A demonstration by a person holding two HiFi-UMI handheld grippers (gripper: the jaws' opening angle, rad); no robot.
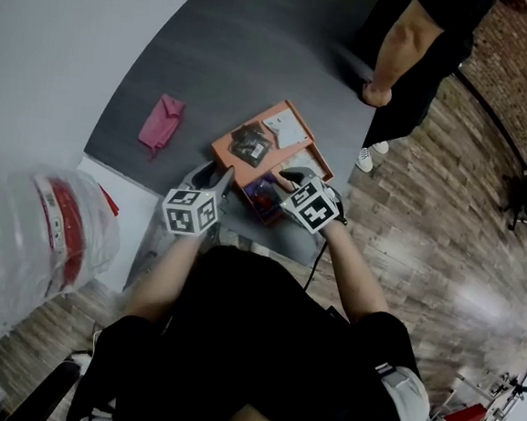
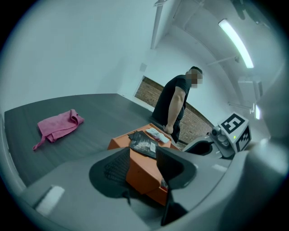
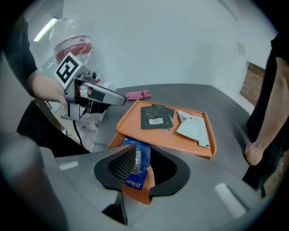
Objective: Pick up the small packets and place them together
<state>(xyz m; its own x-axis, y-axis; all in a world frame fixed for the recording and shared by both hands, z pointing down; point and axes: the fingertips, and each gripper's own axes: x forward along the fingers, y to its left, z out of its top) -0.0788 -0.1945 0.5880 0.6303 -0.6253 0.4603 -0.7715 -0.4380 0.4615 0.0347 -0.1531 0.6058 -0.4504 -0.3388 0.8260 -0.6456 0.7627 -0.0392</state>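
An orange tray (image 1: pixel 223 146) on the dark grey table holds a black packet (image 1: pixel 250 144) and a white packet (image 1: pixel 284 131). Below its near edge, an orange box (image 3: pixel 135 193) holds a blue packet (image 3: pixel 139 168). My right gripper (image 3: pixel 143 169) points steeply down over it. Its jaws stand apart on either side of the blue packet, and the pads do not press on it. My left gripper (image 2: pixel 143 169) is open with the orange box's corner (image 2: pixel 142 173) between its jaws, nothing held. From there the black packet (image 2: pixel 143 143) and white packet (image 2: pixel 158 134) show on top.
A pink cloth (image 1: pixel 161 123) lies on the table left of the tray. A person (image 1: pixel 414 62) stands at the table's far right edge. A clear plastic bag (image 1: pixel 31 249) with red print sits at my near left, beside a white surface.
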